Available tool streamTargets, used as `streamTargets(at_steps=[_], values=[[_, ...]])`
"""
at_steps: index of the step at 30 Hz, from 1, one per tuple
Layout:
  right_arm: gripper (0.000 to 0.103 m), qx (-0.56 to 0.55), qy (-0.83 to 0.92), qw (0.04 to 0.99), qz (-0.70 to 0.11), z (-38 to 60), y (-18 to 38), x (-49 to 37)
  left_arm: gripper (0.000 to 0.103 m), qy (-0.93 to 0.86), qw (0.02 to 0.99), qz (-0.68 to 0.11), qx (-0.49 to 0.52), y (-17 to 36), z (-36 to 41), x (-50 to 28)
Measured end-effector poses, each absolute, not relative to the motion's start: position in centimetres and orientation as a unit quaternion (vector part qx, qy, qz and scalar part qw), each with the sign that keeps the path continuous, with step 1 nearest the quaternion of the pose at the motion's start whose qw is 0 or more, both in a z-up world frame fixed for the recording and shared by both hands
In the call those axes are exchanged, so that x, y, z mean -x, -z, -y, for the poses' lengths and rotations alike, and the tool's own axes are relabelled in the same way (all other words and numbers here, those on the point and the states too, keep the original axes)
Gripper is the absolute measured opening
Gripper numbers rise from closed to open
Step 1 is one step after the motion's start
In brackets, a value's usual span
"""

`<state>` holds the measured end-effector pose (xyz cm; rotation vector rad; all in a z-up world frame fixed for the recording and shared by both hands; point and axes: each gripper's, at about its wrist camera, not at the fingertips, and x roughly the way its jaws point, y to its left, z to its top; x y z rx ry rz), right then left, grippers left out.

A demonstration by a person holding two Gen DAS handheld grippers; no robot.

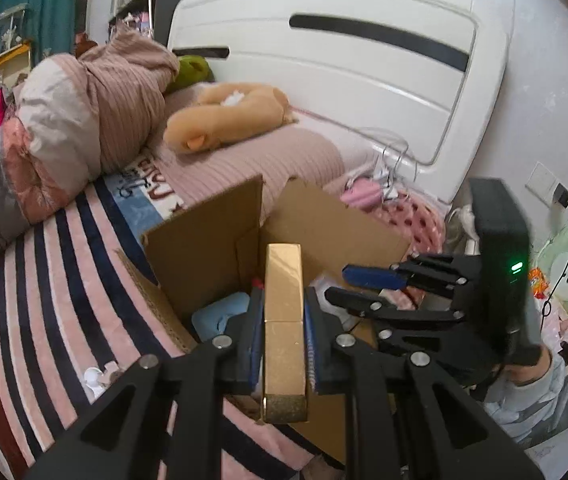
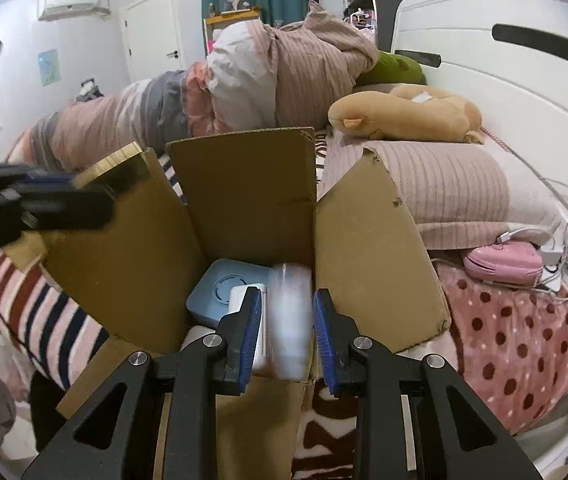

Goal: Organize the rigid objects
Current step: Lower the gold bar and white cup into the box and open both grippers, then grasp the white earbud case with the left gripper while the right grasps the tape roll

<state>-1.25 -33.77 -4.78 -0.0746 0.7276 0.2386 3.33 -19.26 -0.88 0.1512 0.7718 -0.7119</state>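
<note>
Left gripper [image 1: 283, 332] clamped on the gold box [image 1: 284, 320], right gripper [image 2: 287, 332] apart around a blurred white container [image 2: 289, 320] — both over the cardboard box [image 2: 244, 200], lowering next.

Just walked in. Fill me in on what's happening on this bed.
A person with a gripper in each hand is packing hard items into an open cardboard box on the bed. The left gripper is shut on a gold rectangular box, held at the carton's edge and not yet inside. The right gripper hangs over the carton's opening with a blurred whitish object between its blue pads; whether it grips it is unclear. A blue-grey device already lies inside.
</note>
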Motion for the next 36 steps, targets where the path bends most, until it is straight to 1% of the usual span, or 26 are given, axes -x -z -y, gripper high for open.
streamTargets(at_steps=[7,17,19,21,24,28,31,36], values=[[0.023,0.030,-0.127,0.927,-0.352,34.0,5.0,0.8,0.015,0.334,0.855,-0.388,-0.080,2.2,19.7,-4.1],[0.025,0.031,-0.131,0.925,-0.355,33.5,5.1,0.7,0.015,0.327,0.862,-0.382,-0.063,2.1,18.3,-3.9],[0.026,0.033,-0.131,0.924,-0.357,33.4,5.1,0.6,0.018,0.326,0.866,-0.377,-0.052,1.7,17.6,-3.7],[0.026,0.035,-0.128,0.925,-0.357,33.2,4.8,0.6,0.024,0.323,0.871,-0.369,-0.042,1.2,16.4,-3.5],[0.026,0.035,-0.130,0.928,-0.349,32.7,4.0,0.7,0.029,0.308,0.883,-0.353,-0.028,0.3,13.9,-3.1],[0.026,0.033,-0.146,0.933,-0.328,30.9,2.4,1.1,0.034,0.279,0.899,-0.339,-0.008,-0.2,9.8,-2.8],[0.026,0.027,-0.186,0.931,-0.313,28.4,1.1,1.4,0.040,0.248,0.909,-0.334,0.006,0.1,6.1,-2.8],[0.026,0.025,-0.260,0.916,-0.305,22.1,0.1,1.5,0.050,0.191,0.921,-0.339,0.002,1.5,0.3,-2.4]])
